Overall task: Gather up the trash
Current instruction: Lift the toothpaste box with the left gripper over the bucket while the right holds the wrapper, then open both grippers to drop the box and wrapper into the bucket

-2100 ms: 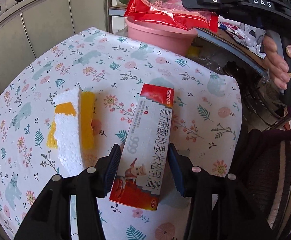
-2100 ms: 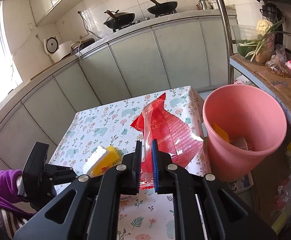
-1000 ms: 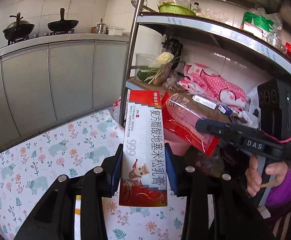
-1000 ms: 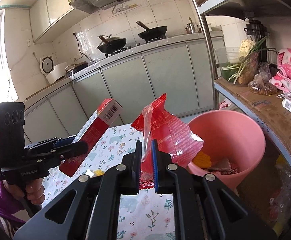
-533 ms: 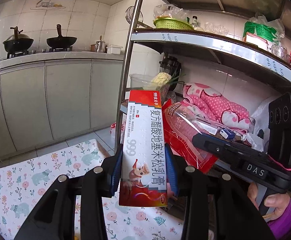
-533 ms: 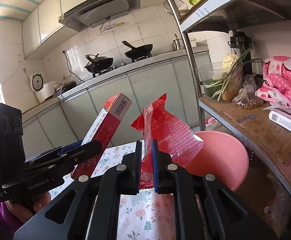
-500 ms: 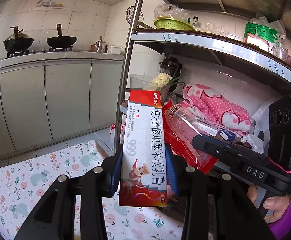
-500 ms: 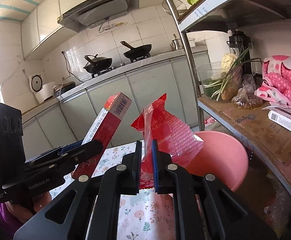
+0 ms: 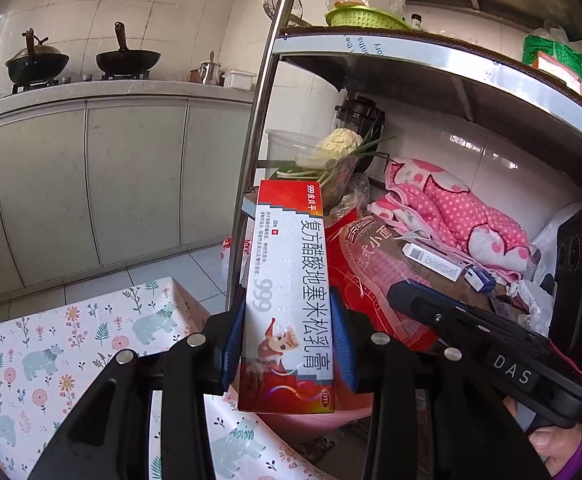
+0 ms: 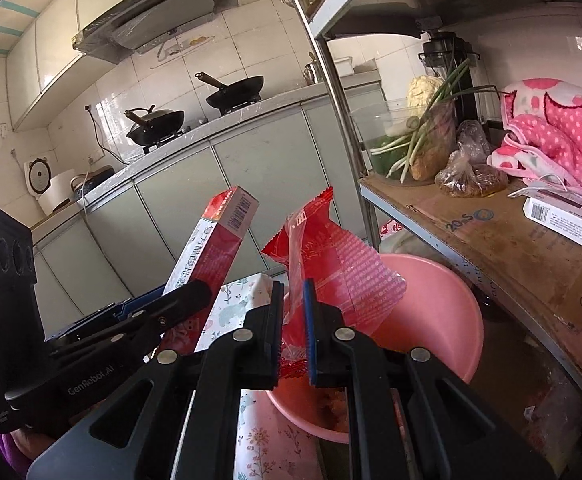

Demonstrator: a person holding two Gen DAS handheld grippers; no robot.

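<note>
My left gripper [image 9: 289, 340] is shut on a red and white ointment box [image 9: 289, 292], held upright with its blue pads pressing both long sides. The same box [image 10: 211, 256] and the left gripper [image 10: 179, 300] show at the left of the right wrist view. My right gripper [image 10: 293, 320] is shut on a red plastic snack wrapper [image 10: 331, 264], which also appears beside the box as the wrapper [image 9: 367, 264] in the left wrist view. Both items hang over a pink bin [image 10: 443, 304], whose rim [image 9: 323, 416] peeks out under the box.
A floral tablecloth covers the table [image 9: 71, 340] at lower left. A metal shelf rack [image 10: 511, 240] stands right of the bin, its post [image 9: 255, 128] close behind the box, with vegetables, a pink cloth [image 9: 459, 208] and small boxes on it. Kitchen cabinets stand behind.
Both grippers have carried their items rightwards and forwards towards the shelf rack, so the pink bin now lies right under them. Grips are unchanged.
</note>
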